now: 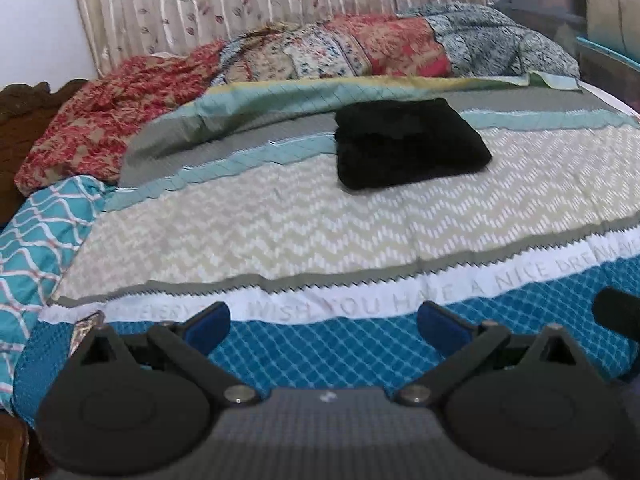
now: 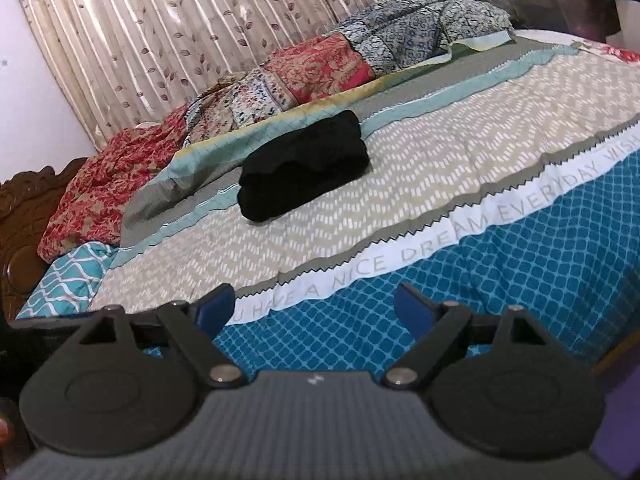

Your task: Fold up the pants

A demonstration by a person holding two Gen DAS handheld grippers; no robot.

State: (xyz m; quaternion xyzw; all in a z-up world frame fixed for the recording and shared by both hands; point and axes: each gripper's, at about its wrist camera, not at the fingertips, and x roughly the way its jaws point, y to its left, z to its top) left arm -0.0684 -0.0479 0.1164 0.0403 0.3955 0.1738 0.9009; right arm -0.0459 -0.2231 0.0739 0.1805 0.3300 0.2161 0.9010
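- Closest to both cameras are my two grippers, each a black body with two blue-padded fingers reaching forward over the near edge of the bed.
- Beyond them, the bedspread [image 1: 328,224] fills most of both views: a blue lattice band nearest me, then a white strip with grey lettering, a wide beige zigzag band, and teal and grey stripes farther back.
- Behind the bed hangs a pleated curtain [image 1: 240,4], cream with small red leaf sprigs.
- Along the far side of the bed lies a heap of patterned quilts [image 1: 360,52] in red, cream and blue-grey, rumpled and overlapping.
- At the left, a teal pillow [image 1: 36,236] with white wavy lines sits beside a dark carved wooden headboard [image 2: 24,208].
- On the bedspread, well apart from both grippers, rest the pants [image 1: 408,144]: black, folded into a compact thick rectangle, lying across the teal stripe and the far edge of the zigzag band, just in front of the quilts.
- On my left gripper [image 1: 324,328] the jaws are spread wide and hold nothing; blue lattice fabric shows between them.
- On my right gripper [image 2: 314,312] the jaws are likewise spread wide and hold nothing, above the same blue band.
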